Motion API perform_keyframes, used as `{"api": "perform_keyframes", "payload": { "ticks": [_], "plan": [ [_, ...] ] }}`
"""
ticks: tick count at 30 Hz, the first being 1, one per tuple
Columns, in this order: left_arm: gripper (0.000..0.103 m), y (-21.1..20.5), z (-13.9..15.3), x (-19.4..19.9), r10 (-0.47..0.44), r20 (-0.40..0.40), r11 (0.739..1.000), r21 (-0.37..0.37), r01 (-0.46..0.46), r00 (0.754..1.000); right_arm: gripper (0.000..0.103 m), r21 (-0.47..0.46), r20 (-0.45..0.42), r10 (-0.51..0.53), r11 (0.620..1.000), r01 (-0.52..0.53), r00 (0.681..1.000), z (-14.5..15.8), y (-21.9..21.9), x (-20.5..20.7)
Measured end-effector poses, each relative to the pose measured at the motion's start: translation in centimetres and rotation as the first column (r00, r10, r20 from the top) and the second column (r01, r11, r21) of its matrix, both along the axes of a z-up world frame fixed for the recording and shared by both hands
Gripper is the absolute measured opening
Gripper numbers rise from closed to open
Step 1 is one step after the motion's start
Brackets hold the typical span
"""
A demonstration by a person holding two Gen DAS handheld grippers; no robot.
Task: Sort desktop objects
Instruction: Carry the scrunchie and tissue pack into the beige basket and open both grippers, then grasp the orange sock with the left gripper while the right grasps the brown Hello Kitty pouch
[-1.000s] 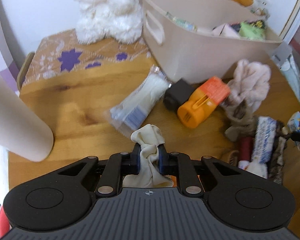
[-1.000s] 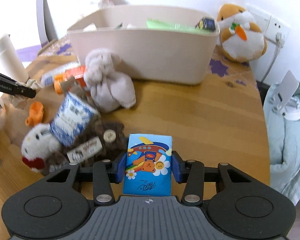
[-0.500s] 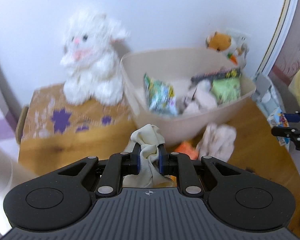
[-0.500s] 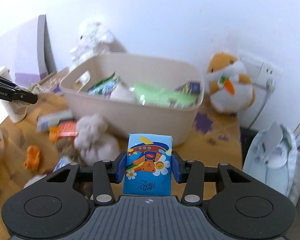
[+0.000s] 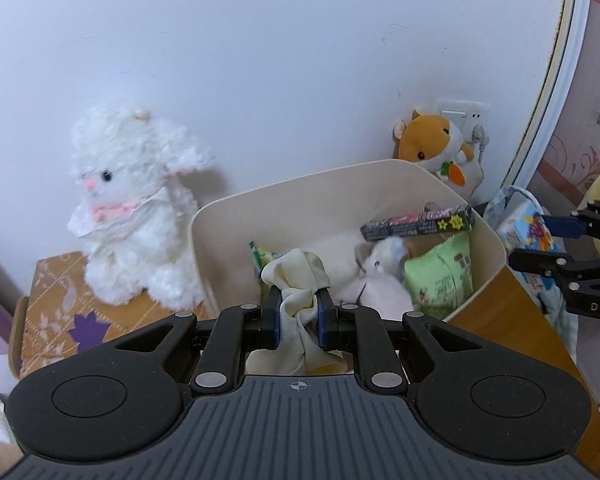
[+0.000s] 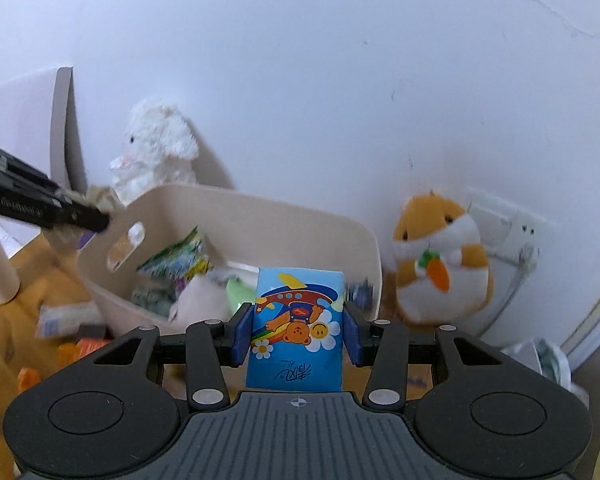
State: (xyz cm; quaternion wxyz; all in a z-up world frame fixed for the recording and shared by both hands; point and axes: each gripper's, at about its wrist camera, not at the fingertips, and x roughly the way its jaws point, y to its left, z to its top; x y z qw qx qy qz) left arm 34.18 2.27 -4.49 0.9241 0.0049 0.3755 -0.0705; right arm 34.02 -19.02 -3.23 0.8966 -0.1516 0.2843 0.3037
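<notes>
The cloth (image 5: 296, 280) is pinched by the left fingers (image 5: 271, 312), the packet (image 6: 298, 328) by the right; the bin (image 5: 380, 184) lies ahead and below both.

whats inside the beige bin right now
The beige bin holds a green snack bag, a long dark box, a pale plush toy and a printed packet. Whatever lies beneath them is covered.

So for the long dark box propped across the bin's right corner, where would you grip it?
Grip the dark box mid-length across its narrow faces, coming from above. It lies nearly level on the green packet and against the bin's wall, so its top is clear while the ends are crowded.
</notes>
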Motion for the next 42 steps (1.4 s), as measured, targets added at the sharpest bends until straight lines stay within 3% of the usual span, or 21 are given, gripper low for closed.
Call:
{"api": "perform_keyframes", "payload": {
  "ticks": [10,18,19,21,22,23,24,27,29,32,35,42],
  "plan": [
    [0.016,-2.3,-2.6,2.8,0.012,-0.036,1.000,-0.018,-0.013,0.999,0.043,-0.002,0.017,-0.014,1.000,0.014,1.000,-0.8,4.5,3.4],
    [0.016,-2.3,-5.4,4.1,0.030,-0.094,0.999,-0.013,-0.031,0.995,0.043,-0.022,-0.043,-0.040,0.999,0.039,0.998,-3.3,5.8,4.7],
    [0.020,-2.3,-5.6,4.1,0.020,-0.093,1.000,-0.019,-0.022,0.996,0.043,-0.025,-0.047,-0.045,0.999,0.044,0.998,-3.5,5.7,4.8],
    [0.039,-2.5,-5.7,3.9,0.017,-0.075,1.000,-0.010,-0.018,0.997,0.043,-0.022,-0.061,-0.066,0.998,0.064,0.996,-3.9,5.5,4.9],
    [0.056,-2.6,-5.7,3.9,0.019,-0.068,1.000,-0.004,-0.020,0.997,0.043,-0.015,-0.073,-0.075,0.997,0.074,0.994,-4.0,5.2,5.0],
    [0.069,-2.7,-5.6,3.8,0.026,-0.063,1.000,0.002,-0.026,0.998,0.051,-0.010,-0.081,-0.083,0.997,0.083,0.993,-4.1,5.0,5.0],
    [0.071,-2.7,-5.5,3.8,0.034,-0.056,0.999,0.006,-0.033,0.998,0.054,-0.010,-0.081,-0.092,0.996,0.092,0.992,-4.1,4.9,4.9],
    [0.072,-2.7,-5.2,3.9,0.045,-0.051,0.999,-0.001,-0.045,0.998,0.065,-0.005,-0.076,-0.082,0.997,0.082,0.994,-3.9,4.6,4.6],
    [0.073,-2.6,-5.0,4.0,0.055,-0.056,0.998,-0.003,-0.055,0.997,0.081,-0.012,-0.062,-0.079,0.997,0.078,0.995,-3.6,4.6,4.4],
    [0.075,-2.5,-4.8,3.8,0.066,-0.054,0.998,0.012,-0.066,0.996,0.092,-0.003,-0.044,-0.075,0.997,0.075,0.996,-3.0,4.4,3.9],
    [0.075,-2.2,-4.7,3.4,0.076,-0.053,0.997,0.022,-0.075,0.996,0.099,0.008,-0.036,-0.068,0.998,0.069,0.997,-2.5,4.1,3.3],
    [0.075,-1.0,-3.8,1.1,0.061,-0.031,0.997,0.040,-0.060,0.998,0.103,0.026,-0.038,-0.074,0.997,0.075,0.997,-1.9,2.8,1.3]
  ]
}}
